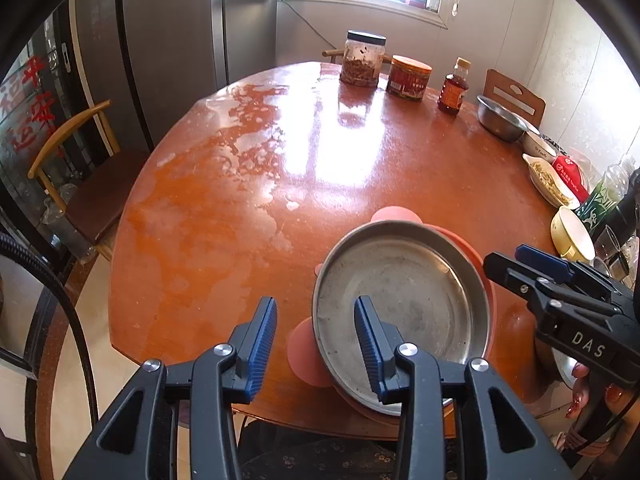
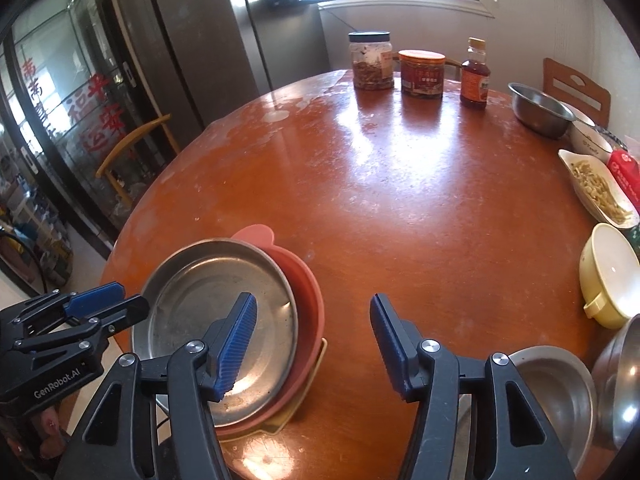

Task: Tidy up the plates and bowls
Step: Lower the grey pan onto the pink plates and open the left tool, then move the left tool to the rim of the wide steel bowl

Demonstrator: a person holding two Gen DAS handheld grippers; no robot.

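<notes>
A shallow steel plate (image 1: 400, 276) (image 2: 200, 304) lies on a pink plate (image 1: 394, 214) (image 2: 308, 296) with ear tabs, near the front edge of the round table (image 1: 240, 184). A yellowish plate (image 2: 294, 412) shows under the pink one. My left gripper (image 1: 316, 308) (image 2: 130, 296) is open astride the steel plate's left rim, its pads clear of it. My right gripper (image 2: 313, 302) (image 1: 508, 256) is open wider, with one finger above the steel plate and the other past the pink rim over bare table. Neither holds anything.
Two steel bowls (image 2: 556, 392) (image 2: 620, 380) sit at the front right, a yellow bowl (image 2: 608, 276) behind them. Further back on the right are a white dish of food (image 2: 596, 188), a white bowl and a steel bowl (image 2: 538, 108). Two jars (image 2: 372, 64) and a bottle (image 2: 474, 76) stand at the far edge.
</notes>
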